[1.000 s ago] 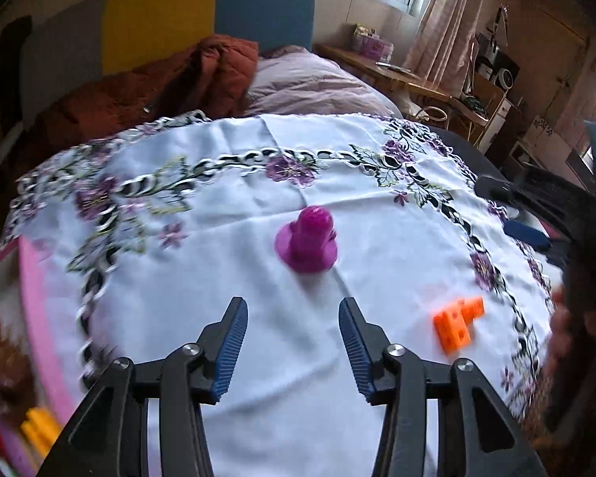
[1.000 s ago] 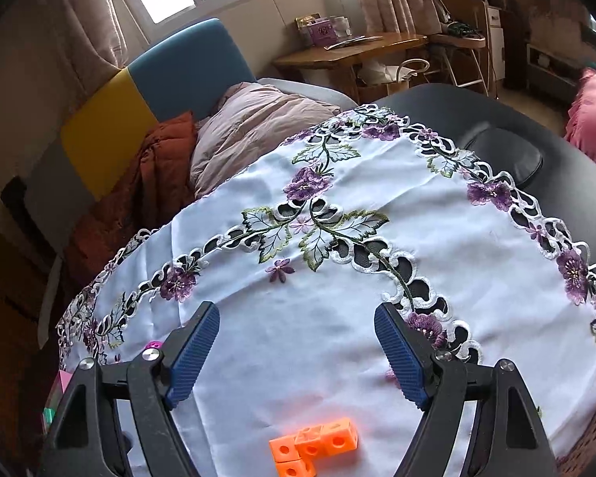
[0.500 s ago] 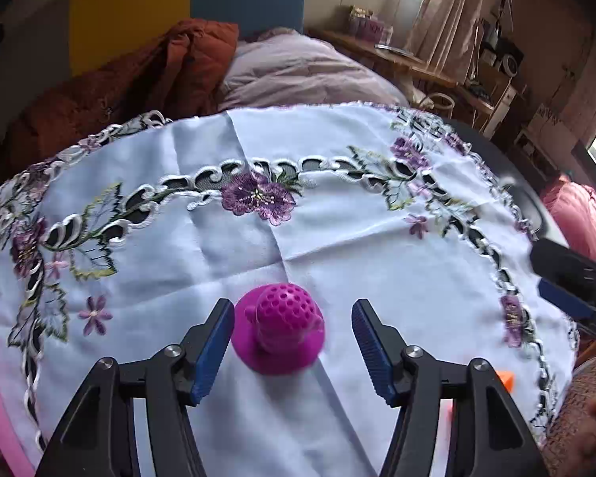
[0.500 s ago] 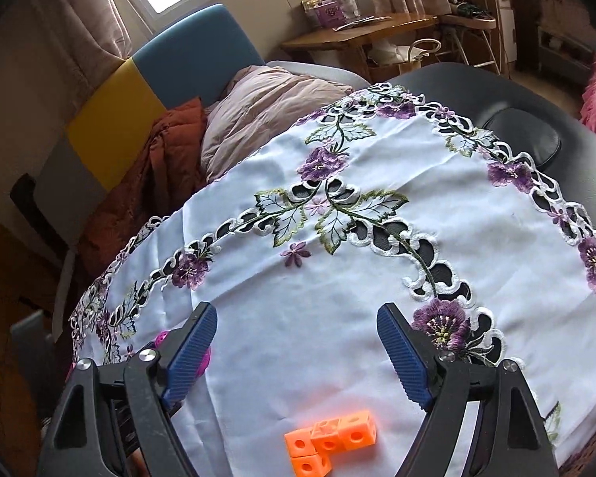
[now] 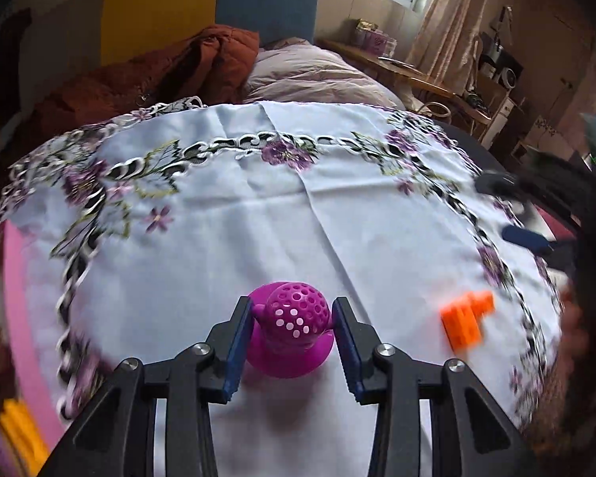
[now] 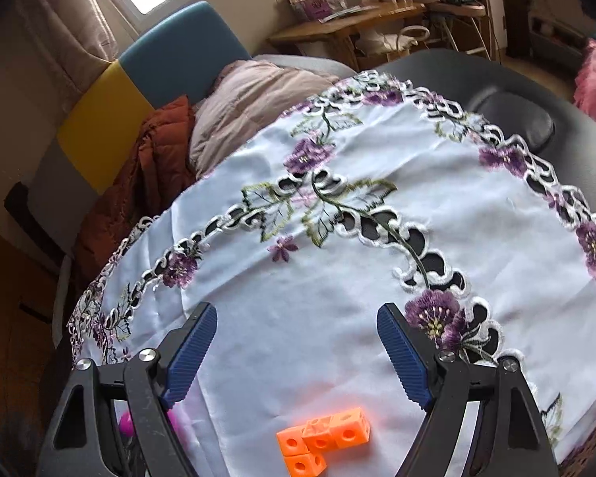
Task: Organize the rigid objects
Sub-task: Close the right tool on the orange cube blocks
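The left gripper (image 5: 292, 320) has just been closing and now pinches the perforated purple toy (image 5: 294, 328). The right gripper (image 6: 296, 351) hangs wide open and empty above the orange block cluster (image 6: 322, 443), so both pieces still sit on the embroidered tablecloth (image 5: 258, 230), unsorted.

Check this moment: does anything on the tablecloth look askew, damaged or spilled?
Nothing stands out. The magenta perforated toy sits between the left gripper's pads, whose jaws have just been closing. The orange cube piece lies intact on the tablecloth below the open right gripper.
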Demonstrator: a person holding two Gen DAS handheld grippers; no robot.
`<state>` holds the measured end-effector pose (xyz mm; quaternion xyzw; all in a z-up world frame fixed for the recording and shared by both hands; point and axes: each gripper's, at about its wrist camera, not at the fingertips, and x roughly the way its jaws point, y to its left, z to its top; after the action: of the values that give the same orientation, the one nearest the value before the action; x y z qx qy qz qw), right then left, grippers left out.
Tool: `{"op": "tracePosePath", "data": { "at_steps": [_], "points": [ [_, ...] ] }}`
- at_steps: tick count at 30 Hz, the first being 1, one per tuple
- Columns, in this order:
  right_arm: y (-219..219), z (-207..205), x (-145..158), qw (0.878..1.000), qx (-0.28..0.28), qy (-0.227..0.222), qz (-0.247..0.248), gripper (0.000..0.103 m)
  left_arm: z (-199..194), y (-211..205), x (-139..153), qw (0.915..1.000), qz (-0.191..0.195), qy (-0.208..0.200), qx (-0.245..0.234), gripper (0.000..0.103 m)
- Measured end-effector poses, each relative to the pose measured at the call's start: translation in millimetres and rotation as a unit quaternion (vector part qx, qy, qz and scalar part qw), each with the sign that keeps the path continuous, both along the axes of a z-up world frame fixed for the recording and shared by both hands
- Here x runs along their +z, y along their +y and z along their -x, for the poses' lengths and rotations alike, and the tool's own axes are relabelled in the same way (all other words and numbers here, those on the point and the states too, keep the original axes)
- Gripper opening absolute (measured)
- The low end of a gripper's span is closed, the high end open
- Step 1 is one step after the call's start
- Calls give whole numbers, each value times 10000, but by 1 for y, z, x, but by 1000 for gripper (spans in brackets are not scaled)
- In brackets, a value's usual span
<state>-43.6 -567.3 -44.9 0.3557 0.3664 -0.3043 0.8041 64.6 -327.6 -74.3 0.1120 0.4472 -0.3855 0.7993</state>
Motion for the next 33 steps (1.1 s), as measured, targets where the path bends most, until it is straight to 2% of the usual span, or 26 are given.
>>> {"op": "tracePosePath", "data": {
  "at_steps": [2, 4, 8, 12, 14, 16, 24, 25, 26, 27, 29, 31, 33],
  "points": [
    [0, -1, -4, 9999, 10, 115, -54, 84, 14, 13, 5, 9999, 47, -83, -51, 40],
    [1, -4, -10, 9995, 69, 269, -120, 91, 27, 27, 9, 9999, 110, -95, -80, 40],
    [12, -16, -25, 9954, 548, 636, -462, 92, 40, 48, 15, 9998, 194, -35, -99, 40],
    [31, -27, -27, 9849, 1102, 1329, -119, 92, 51, 65, 23, 9993, 349, -16, -151, 40],
    [36, -28, -26, 9784, 1295, 1610, 49, 98, 54, 72, 26, 9989, 444, -17, -141, 40],
    [40, -29, -29, 9702, 1513, 1887, 146, 98, 55, 78, 30, 9984, 543, -6, -135, 40],
    [48, -29, -42, 9505, 1820, 2516, 110, 98, 60, 97, 42, 9968, 800, -2, -74, 40],
    [47, -28, -45, 9503, 1832, 2519, 0, 88, 60, 99, 44, 9965, 828, -5, -60, 40],
    [47, -28, -49, 9499, 1841, 2524, -94, 62, 61, 102, 45, 9963, 855, -6, -48, 40],
    [47, -27, -53, 9476, 1860, 2591, -183, 61, 62, 104, 45, 9962, 869, -14, -35, 40],
    [53, -28, -52, 9433, 1937, 2696, 6, 60, 62, 109, 47, 9960, 898, -34, 7, 40],
    [62, -31, -48, 9429, 2129, 2560, 86, 60, 62, 114, 48, 9957, 923, -48, 51, 40],
    [70, -34, -43, 9477, 2210, 2296, 168, 60, 63, 121, 50, 9954, 945, -75, 140, 40]
  ]
}}
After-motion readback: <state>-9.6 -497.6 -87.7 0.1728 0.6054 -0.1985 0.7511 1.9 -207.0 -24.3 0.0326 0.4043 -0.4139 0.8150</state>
